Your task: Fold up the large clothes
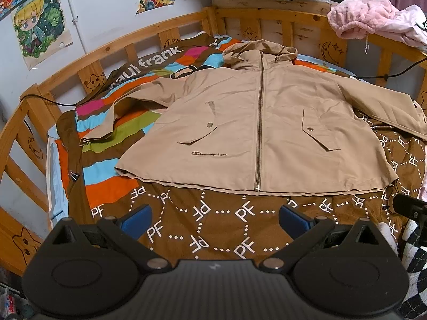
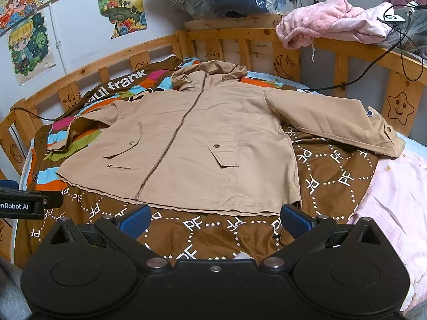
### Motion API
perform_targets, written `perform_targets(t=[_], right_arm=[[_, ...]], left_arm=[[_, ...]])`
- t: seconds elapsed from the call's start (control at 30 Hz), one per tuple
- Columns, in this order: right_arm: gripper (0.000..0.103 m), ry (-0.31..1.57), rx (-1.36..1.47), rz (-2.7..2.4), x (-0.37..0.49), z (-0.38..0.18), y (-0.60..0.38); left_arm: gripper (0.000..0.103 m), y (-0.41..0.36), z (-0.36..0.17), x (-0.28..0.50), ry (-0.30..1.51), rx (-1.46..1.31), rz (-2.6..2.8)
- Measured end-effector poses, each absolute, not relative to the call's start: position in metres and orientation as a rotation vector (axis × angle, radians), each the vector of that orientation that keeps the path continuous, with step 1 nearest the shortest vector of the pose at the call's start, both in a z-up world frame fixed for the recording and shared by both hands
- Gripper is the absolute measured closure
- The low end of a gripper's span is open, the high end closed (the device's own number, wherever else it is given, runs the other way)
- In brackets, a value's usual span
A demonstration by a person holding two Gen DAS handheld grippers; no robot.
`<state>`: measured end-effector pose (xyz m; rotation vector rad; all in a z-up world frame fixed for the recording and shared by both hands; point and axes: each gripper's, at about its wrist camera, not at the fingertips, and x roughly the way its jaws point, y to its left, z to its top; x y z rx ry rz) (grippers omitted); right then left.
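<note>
1. A tan hooded jacket (image 1: 256, 122) is laid front-up on the bed (image 1: 112, 50), zipped shut, with its hood (image 1: 260, 53) toward the head rail and its hem (image 1: 267, 190) toward the near edge. It appears to be spread flat so that the folds can be made cleanly.

2. Both sleeves are spread outward: one sleeve (image 1: 120, 114) is bent toward the left edge of the bed, and the other sleeve (image 2: 333, 122) is stretched toward the right edge, where its cuff (image 2: 387, 138) rests beside a pink sheet (image 2: 400, 192).

3. A brown patterned blanket (image 1: 213, 221) is spread under the jacket and covers most of the bed.

4. The left gripper (image 1: 214, 220) is held over the blanket just short of the hem, tilted downward. Its fingers (image 1: 137, 220) are spread wide apart, and nothing is held between them.

5. The right gripper (image 2: 214, 220) is held likewise near the hem's right corner, fingers (image 2: 296, 220) wide apart and empty.

6. No fold is seen yet, so the task is judged to be at its start; the spread fingers are probably kept ready for a sleeve or hem corner to be taken.

7. A pink fleece garment (image 2: 320, 21) is draped over the head rail, well apart from the jacket.
</note>
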<state>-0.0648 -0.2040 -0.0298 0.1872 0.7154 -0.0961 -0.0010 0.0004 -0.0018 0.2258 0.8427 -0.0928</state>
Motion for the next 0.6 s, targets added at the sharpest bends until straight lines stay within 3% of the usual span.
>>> perform_targets(t=[0.6], right_arm=[[0.001, 0.717, 0.188, -0.097, -0.0647, -0.0299, -0.2039]], left_arm=[[0.0, 0.0021, -0.0012, -0.001, 0.843, 0.229, -0.091]])
